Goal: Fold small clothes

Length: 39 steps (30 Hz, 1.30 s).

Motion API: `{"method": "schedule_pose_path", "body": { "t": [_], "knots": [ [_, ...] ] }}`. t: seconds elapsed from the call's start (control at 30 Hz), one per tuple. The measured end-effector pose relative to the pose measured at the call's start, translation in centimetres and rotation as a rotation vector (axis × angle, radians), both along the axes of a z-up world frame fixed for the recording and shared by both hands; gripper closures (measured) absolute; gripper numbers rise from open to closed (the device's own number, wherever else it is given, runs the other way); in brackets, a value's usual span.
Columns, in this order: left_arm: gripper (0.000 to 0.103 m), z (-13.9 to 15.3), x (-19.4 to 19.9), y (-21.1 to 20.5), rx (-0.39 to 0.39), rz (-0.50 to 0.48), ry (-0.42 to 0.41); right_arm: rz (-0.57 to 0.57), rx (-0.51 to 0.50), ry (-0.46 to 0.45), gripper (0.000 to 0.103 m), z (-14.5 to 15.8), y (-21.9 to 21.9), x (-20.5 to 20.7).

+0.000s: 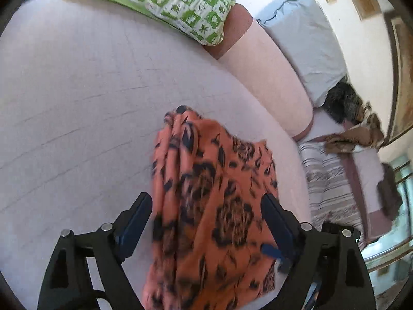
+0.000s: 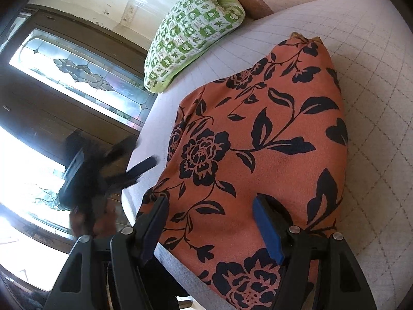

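A: Where does the orange floral garment [image 2: 258,139] sit?

B: On the pale quilted bed [image 2: 371,155], close to its near rounded edge. In the right wrist view it lies flat and smooth, one side running near the mattress rim, its far end narrowing to a gathered tip.

A: How much room around it?

B: Plenty. In the left wrist view a wide bare stretch of bed [image 1: 77,90] opens to the left and ahead. The green-and-white patterned pillow [image 1: 175,2] is well apart at the head, and a pale pink bolster [image 1: 271,77] lines the far edge.

A: And the claws?

B: The left claw [image 1: 206,214] stands wide apart. A bunched, blurred fold of the garment [image 1: 206,193] hangs between its fingers, but the pads do not press on it. The right claw [image 2: 209,222] is also spread, hovering over the near end of the cloth with nothing gripped; its blue pad [image 2: 265,230] is clear of the fabric.

A: Textures?

B: The garment looks thin and matte, rust-orange with dark navy flowers and leaves. The bed cover is stitched in a faint grid. The pillow is puffy, with a lime border.

A: Anything off the bed's edge?

B: Left of the mattress rim, the other claw shows as a dark blur [image 2: 103,175] against a door with leaded glass [image 2: 77,69].
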<state>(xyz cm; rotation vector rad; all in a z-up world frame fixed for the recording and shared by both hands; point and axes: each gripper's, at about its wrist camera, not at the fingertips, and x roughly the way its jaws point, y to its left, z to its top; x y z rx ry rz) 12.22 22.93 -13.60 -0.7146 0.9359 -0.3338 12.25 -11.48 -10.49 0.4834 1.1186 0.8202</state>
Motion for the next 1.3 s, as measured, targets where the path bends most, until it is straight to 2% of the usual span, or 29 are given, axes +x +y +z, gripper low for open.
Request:
{"method": "schedule_pose_path", "body": {
  "t": [0.03,0.07,0.1,0.13,0.17,0.2,0.23,0.27,0.3,0.33,0.37,0.4,0.47,0.57,0.63,0.67,0.73,1.0,1.1,1.3],
  "knots": [
    [0.039,-1.3,1.0,-0.3,0.020,-0.012,0.027,0.002,0.005,0.000,0.032,0.0,-0.2,-0.1],
    [0.062,-3.7,2.0,-0.5,0.042,-0.021,0.126,0.005,0.011,0.001,0.032,-0.1,-0.2,-0.1],
    [0.062,-4.8,2.0,0.1,-0.019,0.002,0.141,0.006,0.020,0.005,0.032,-0.1,-0.4,-0.1],
    [0.071,-4.6,1.8,0.9,-0.073,0.020,0.147,0.007,0.029,0.011,0.032,-0.2,-0.3,0.1],
    [0.081,-3.4,1.6,1.1,-0.078,0.016,0.138,0.010,0.034,0.019,0.032,-0.3,-0.3,0.2],
    [0.081,-2.3,1.2,0.8,-0.054,-0.001,0.084,0.012,0.037,0.023,0.032,-0.3,-0.4,0.2],
    [0.080,-1.8,1.1,0.2,0.004,-0.030,0.023,0.014,0.039,0.025,0.032,-0.3,-0.5,0.2],
    [0.077,-3.4,1.7,-0.2,0.047,-0.032,0.089,0.015,0.043,0.026,0.032,-0.3,-0.5,0.3],
    [0.076,-4.4,1.8,0.3,-0.016,-0.009,0.121,0.013,0.046,0.025,0.032,-0.4,-0.6,0.4],
    [0.075,-4.1,1.7,0.8,-0.055,-0.002,0.121,0.013,0.056,0.029,0.032,-0.6,-0.7,0.4],
    [0.072,-3.5,1.7,0.8,-0.042,-0.006,0.120,0.010,0.056,0.032,0.032,-0.6,-0.7,0.3],
    [0.069,-2.7,1.4,0.6,-0.012,0.001,0.117,0.007,0.057,0.033,0.032,-0.4,-0.8,0.3],
    [0.043,-1.5,0.9,-0.2,0.055,0.011,0.113,-0.002,0.063,0.047,0.031,-0.1,-1.0,0.3],
    [0.037,0.5,-1.2,-1.4,0.221,0.041,0.051,-0.044,0.089,0.047,0.025,0.7,-2.5,0.0],
    [0.035,1.6,-2.2,-2.2,0.298,0.057,0.025,-0.093,0.092,0.020,0.021,1.4,-4.0,-0.4],
    [0.029,1.9,-2.8,-2.0,0.330,0.073,0.016,-0.114,0.088,0.012,0.018,1.5,-4.7,-0.5],
    [0.024,2.8,-4.4,-2.1,0.401,0.110,-0.009,-0.165,0.070,0.025,0.018,1.5,-6.2,-0.5],
    [0.023,3.3,-5.9,-5.3,0.541,0.097,-0.015,-0.242,-0.006,0.068,0.018,0.7,-8.3,0.0],
    [0.023,2.9,-5.7,-6.5,0.568,0.094,-0.010,-0.247,-0.028,0.082,0.018,0.2,-8.1,0.2],
    [0.023,3.0,-6.0,-6.4,0.575,0.083,-0.015,-0.226,-0.060,0.096,0.018,-0.5,-7.2,0.9]
  ]
}}
